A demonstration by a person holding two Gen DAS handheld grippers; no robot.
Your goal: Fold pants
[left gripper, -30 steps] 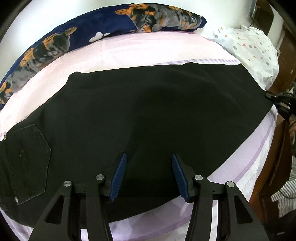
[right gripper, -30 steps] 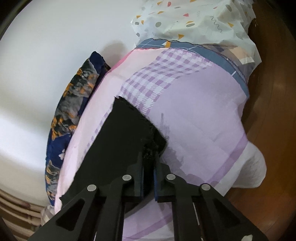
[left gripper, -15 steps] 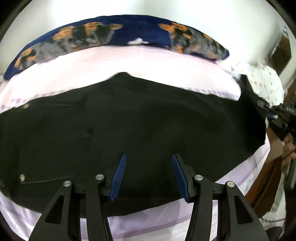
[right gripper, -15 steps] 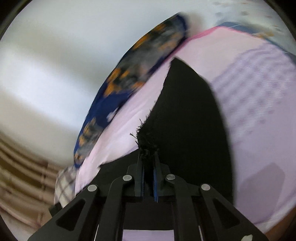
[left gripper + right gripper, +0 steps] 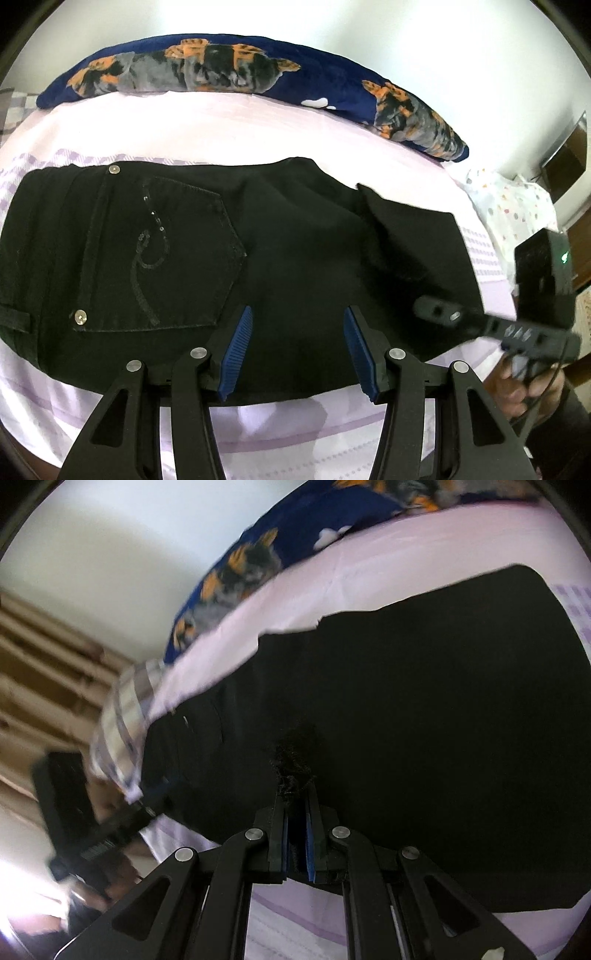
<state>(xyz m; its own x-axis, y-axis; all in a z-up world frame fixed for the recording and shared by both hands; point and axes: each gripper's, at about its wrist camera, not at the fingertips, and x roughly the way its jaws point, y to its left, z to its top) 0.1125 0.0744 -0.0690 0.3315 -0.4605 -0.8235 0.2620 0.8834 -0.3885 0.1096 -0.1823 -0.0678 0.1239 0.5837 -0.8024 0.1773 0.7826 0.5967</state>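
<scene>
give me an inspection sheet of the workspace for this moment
surface: bed with a pale pink and lilac sheet, partly covered by the pants
job's things: black pants lie across the bed, back pocket up; the leg end is lifted and folded back over them
clutter: navy dog-print pillow along the far edge; white dotted bedding at one end
grippers: left tool open above the pants, holding nothing; right tool shut on the frayed hem
cables: thin dark cable by the person's hand
surroundings: white wall, wooden furniture
</scene>
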